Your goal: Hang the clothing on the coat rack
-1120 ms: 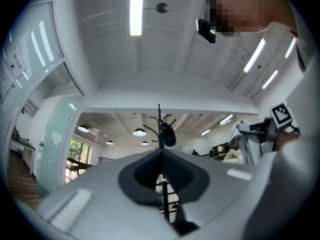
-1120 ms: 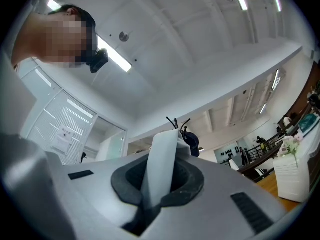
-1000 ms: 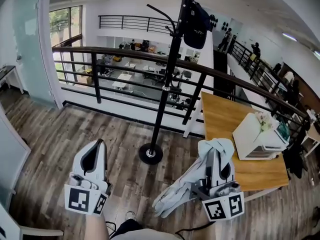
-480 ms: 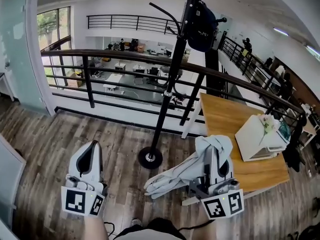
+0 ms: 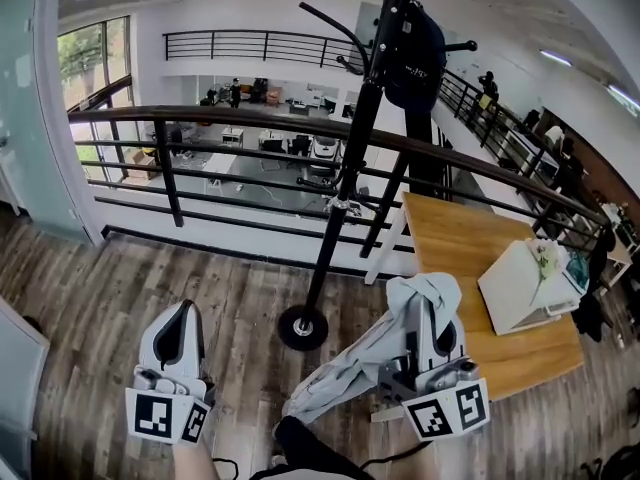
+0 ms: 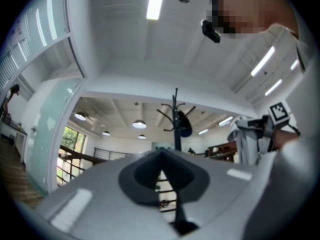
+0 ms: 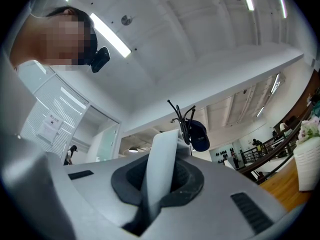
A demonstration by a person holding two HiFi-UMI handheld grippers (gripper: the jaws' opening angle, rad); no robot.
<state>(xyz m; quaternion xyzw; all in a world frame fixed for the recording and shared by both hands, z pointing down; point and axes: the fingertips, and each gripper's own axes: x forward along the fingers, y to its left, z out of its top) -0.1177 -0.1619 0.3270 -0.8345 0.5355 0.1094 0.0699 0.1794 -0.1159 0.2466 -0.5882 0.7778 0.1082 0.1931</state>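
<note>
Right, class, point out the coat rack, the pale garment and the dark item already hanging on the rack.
coat rack [image 5: 350, 168], head view, middle of its black pole.
pale garment [image 5: 350, 373], head view, the part hanging below the gripper.
dark item [image 5: 415, 58], head view, its middle.

**Open floor near and left; rack hemmed in far and right**

The wood floor [image 5: 150, 278] lies open near and to the left of the coat rack [image 5: 361, 108]. Just behind its pole, a black railing [image 5: 240, 118] bars the far side. On the right, a wooden table [image 5: 455, 243] carrying a white box [image 5: 530, 286] crowds close. A dark cap [image 5: 415, 48] fills the rack's upper right side, while the left hook [image 5: 328, 24] stands bare.
</note>
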